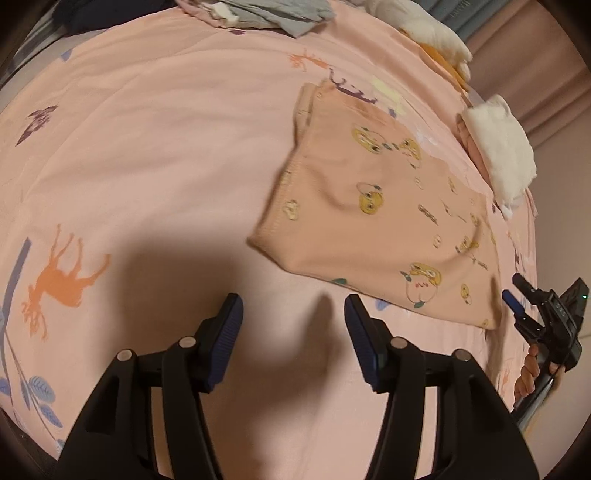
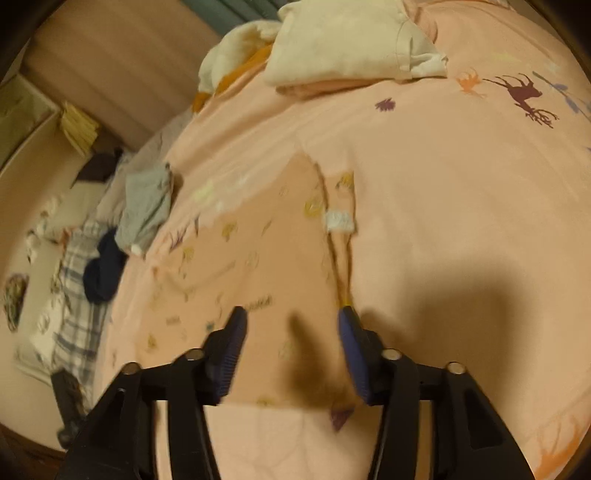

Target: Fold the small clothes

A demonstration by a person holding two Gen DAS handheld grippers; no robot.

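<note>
A small peach garment point(image 1: 373, 218) with yellow cartoon prints lies flat on the pink bedsheet point(image 1: 166, 147), right of centre in the left wrist view. My left gripper point(image 1: 293, 308) is open and empty above bare sheet, short of the garment's near edge. My right gripper point(image 1: 511, 286) shows at the far right, open, by the garment's corner. In the right wrist view the right gripper point(image 2: 291, 325) hangs open over the same garment point(image 2: 258, 251), which has a white label point(image 2: 340, 220) by its edge.
A grey garment point(image 1: 266, 13) and dark cloth lie at the far edge. White and cream clothes point(image 1: 498, 151) sit at the right; a cream pile point(image 2: 351, 40) shows far. Grey cloth point(image 2: 147, 206), navy cloth point(image 2: 103, 266) and a plaid piece point(image 2: 74, 295) lie off the bed's left side.
</note>
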